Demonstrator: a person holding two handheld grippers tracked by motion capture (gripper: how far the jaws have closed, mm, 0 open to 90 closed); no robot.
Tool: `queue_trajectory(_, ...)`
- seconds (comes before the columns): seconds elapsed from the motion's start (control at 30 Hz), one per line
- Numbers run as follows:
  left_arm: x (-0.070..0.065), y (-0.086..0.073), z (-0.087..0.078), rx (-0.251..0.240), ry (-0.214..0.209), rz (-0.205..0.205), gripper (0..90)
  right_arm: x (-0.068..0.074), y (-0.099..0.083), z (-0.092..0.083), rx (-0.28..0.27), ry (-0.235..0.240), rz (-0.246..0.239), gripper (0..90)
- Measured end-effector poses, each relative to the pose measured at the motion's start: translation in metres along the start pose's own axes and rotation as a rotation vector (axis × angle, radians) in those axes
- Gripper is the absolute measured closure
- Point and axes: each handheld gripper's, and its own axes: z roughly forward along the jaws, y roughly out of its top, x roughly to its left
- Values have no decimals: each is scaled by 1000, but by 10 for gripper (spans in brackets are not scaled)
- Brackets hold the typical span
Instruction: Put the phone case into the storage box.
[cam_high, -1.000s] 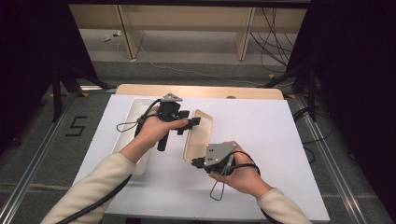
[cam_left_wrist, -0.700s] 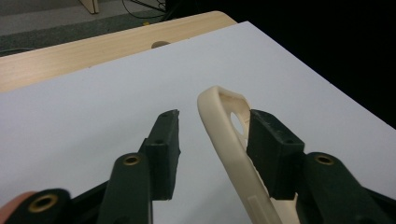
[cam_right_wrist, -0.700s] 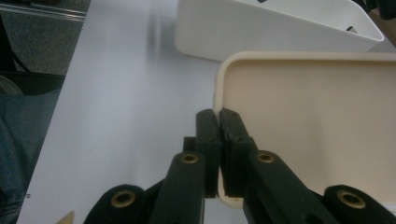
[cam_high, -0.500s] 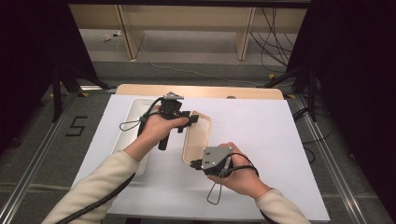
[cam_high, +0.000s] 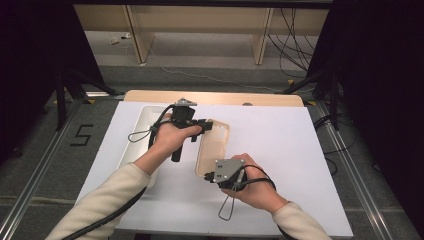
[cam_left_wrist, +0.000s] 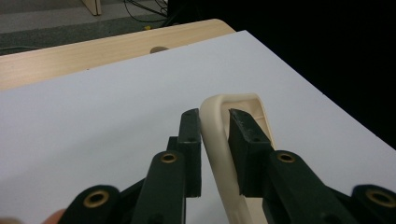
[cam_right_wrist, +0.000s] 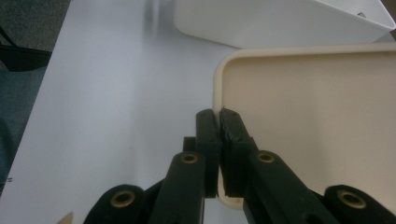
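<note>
Beige tray (cam_high: 214, 147) lies flat on the white surface (cam_high: 280, 150), about centre, just right of a white tub (cam_high: 145, 125). One second back it stands tilted on its long edge, its near-right end raised; half a second back it leans lower; now it is down. Both hands sit in much the same places across the three frames.

Left tool (cam_high: 204, 125) has its jaws just closing, with the tray's rim between them. In the left gripper view (cam_left_wrist: 214, 135) the rounded far corner of the rim rises between the two black pads; a sliver of gap shows on each side, so the pads are not seen pressing, and the tool counts as spread around the rim.

Right tool (cam_high: 206, 176) pinches the tray's near corner at 6 o'clock, unchanged from both earlier frames. In the right gripper view (cam_right_wrist: 219, 130) its pads are pressed together on the rim of the near-left corner.

Tray appearance: shallow, rectangular, rounded corners, smooth raised lip, matte cream plastic, inside bare. Long axis runs roughly 12 to 6 o'clock. White tub touches or nearly touches its 10 o'clock corner; cannot tell which.
</note>
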Motion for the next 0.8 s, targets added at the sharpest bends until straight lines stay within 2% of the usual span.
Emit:
queue_trajectory(0.17, -2, 0, 0, -17, -13, -20, 777, 0, -2, 3, 21, -19, -4, 881)
queue_trajectory(0.33, -8, 1, -2, -46, -47, -44, 809, -1, -4, 6, 30, -26, 7, 873)
queue_trajectory(0.43, -11, 2, -4, -58, -18, 19, 812, -3, -7, 4, 23, -37, 35, 836)
queue_trajectory(0.5, -10, 2, -6, -65, -38, 1, 813, -5, -8, 3, -3, -53, 46, 797)
queue_trajectory(0.67, -7, 1, -9, -88, -21, 72, 813, -9, -10, -4, -47, -89, 92, 710)
queue_trajectory(0.8, -3, -2, -11, -121, -16, 98, 813, -12, -13, -8, -89, -129, 137, 601)
